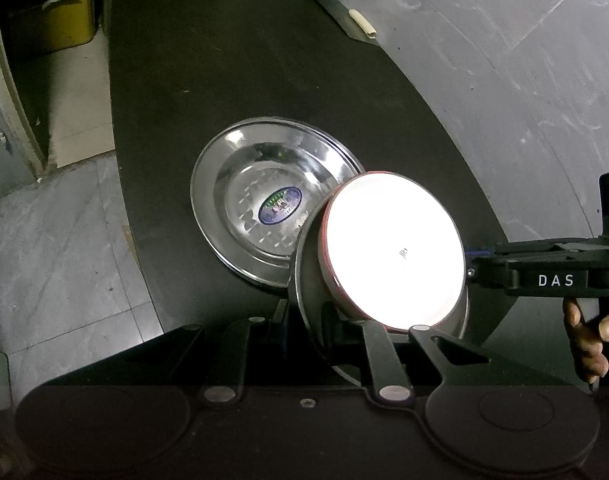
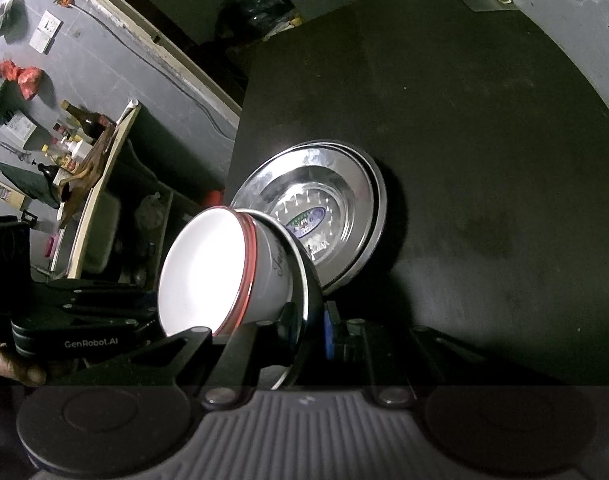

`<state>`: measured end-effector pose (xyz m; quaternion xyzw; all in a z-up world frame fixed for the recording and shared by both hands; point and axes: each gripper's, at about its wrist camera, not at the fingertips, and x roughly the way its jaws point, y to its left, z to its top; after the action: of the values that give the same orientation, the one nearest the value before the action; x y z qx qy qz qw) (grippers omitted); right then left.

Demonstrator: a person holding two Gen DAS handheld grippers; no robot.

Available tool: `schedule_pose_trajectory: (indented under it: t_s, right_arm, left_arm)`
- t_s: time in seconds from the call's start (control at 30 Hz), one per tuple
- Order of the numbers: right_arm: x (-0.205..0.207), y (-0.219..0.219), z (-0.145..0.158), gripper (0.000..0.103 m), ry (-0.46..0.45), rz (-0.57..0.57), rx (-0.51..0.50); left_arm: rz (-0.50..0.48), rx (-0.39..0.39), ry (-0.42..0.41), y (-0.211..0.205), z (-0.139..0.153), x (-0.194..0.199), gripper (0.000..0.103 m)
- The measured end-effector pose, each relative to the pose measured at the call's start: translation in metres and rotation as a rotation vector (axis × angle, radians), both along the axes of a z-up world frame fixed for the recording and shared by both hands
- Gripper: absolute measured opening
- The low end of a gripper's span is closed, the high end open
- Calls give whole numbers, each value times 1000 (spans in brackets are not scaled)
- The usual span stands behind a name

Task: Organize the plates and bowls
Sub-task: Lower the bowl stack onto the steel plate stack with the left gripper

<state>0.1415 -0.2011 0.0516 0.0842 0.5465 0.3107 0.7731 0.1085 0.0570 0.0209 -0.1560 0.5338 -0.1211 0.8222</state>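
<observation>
A white bowl with a red rim sits on a steel plate, and both are tilted and held above the black table. My left gripper is shut on the near edge of that plate and bowl. My right gripper is shut on the plate's edge from the other side; the bowl and plate show there too. A stack of steel plates with a blue sticker lies on the table just beyond, also in the right wrist view.
The black table ends at the left over a tiled floor. A grey wall runs along the right. A shelf with bottles stands left of the table. A yellow bin is at far left.
</observation>
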Motion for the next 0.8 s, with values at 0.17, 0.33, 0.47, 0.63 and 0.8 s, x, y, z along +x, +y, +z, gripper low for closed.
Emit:
schedule_pose_trajectory:
  t_s: [0.17, 0.33, 0.47, 0.63, 0.8]
  right_arm:
    - [7, 5, 0, 15, -1, 8, -5]
    - [16, 10, 1, 15, -1, 13, -5]
    - [25, 14, -1, 15, 3, 20, -3]
    - [36, 21, -2, 15, 2, 28, 0]
    - [48, 30, -3, 15, -10, 38, 1]
  left_arm:
    - [10, 1, 2, 5, -1, 7, 15]
    - [19, 1, 0, 12, -1, 14, 14]
    - [29, 4, 2, 17, -2, 22, 14]
    - [44, 9, -1, 19, -2, 28, 14]
    - [45, 20, -6, 23, 0, 36, 14]
